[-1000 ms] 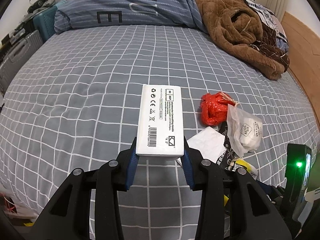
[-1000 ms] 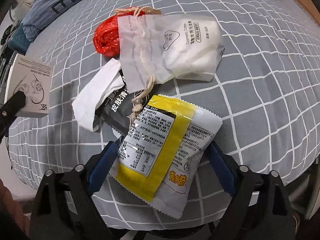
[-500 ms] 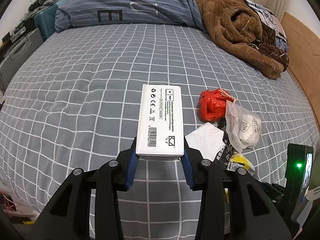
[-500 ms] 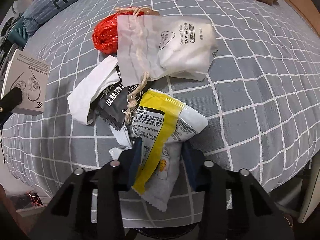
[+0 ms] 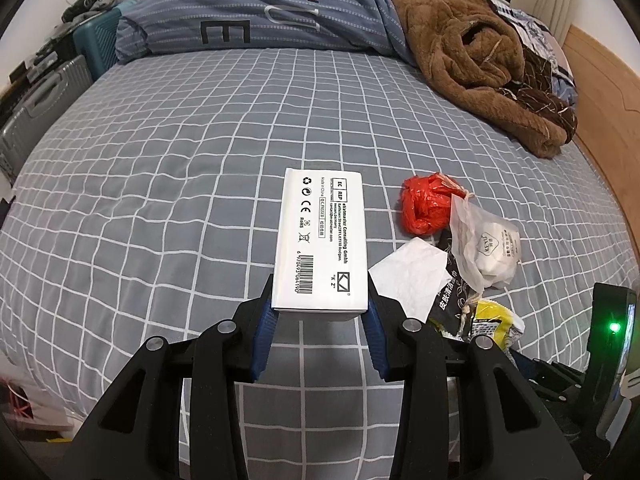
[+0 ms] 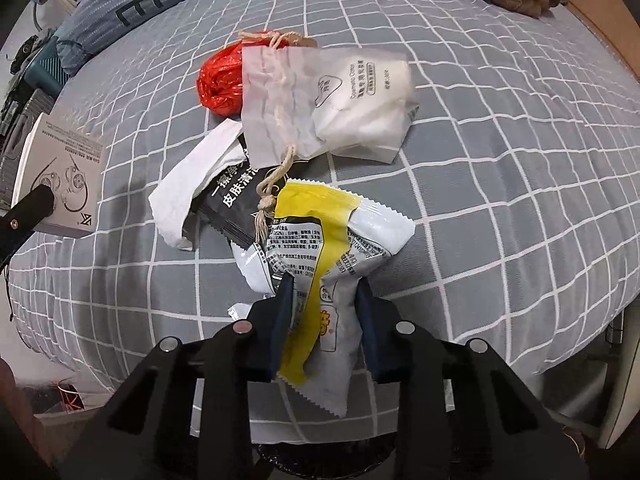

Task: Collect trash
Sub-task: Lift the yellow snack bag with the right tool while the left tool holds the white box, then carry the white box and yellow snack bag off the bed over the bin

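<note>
The yellow-and-white snack wrapper (image 6: 320, 276) lay with its long axis running away from the right tool (image 6: 323, 300) toward the drawstring pouch (image 6: 324, 104), its near half crumpled between the pads on the grey checked bed (image 6: 500, 184). A second earlier it had lain flat between spread jaws; these had just been closing and now pinched it. Left of the pouch, the left tool (image 5: 320, 314) stayed clamped on the white box (image 5: 322, 240), which pointed lengthwise away from it.

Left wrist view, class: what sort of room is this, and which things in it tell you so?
Most likely a bedroom. A bed with a grey checked sheet fills the view, a blue striped duvet is bunched at its far end, and a brown fleece garment lies beside a wooden bed board.
</note>
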`<state>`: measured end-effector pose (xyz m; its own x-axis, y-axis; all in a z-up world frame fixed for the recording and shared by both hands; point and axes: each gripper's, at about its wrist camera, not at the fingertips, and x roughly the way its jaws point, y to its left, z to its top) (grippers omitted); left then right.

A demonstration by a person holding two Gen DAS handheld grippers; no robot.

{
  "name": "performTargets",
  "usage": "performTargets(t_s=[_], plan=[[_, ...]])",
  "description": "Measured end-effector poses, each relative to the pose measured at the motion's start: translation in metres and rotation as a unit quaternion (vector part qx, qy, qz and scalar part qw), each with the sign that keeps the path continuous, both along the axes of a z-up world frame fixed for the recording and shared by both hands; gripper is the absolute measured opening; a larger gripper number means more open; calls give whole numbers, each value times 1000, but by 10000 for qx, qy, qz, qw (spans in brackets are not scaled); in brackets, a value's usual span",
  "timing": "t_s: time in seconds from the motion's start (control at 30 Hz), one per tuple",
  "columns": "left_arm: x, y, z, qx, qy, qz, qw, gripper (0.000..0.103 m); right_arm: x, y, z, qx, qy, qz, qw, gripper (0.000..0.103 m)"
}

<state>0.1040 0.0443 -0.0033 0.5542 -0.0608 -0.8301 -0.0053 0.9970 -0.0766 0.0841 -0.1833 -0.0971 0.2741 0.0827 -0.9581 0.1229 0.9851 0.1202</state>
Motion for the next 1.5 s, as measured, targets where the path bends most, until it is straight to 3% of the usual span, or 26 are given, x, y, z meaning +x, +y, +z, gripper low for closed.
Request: performTargets(t_s=[0.77,1.5], plan=[[-44,-2,34,35,-130,14,9999,39,-34,-4,60,-65,-520,-11,9986,29],[-126,2,58,-69,-243,-21,9997,39,-93,9,113,-149,-1084,327,9935,29]])
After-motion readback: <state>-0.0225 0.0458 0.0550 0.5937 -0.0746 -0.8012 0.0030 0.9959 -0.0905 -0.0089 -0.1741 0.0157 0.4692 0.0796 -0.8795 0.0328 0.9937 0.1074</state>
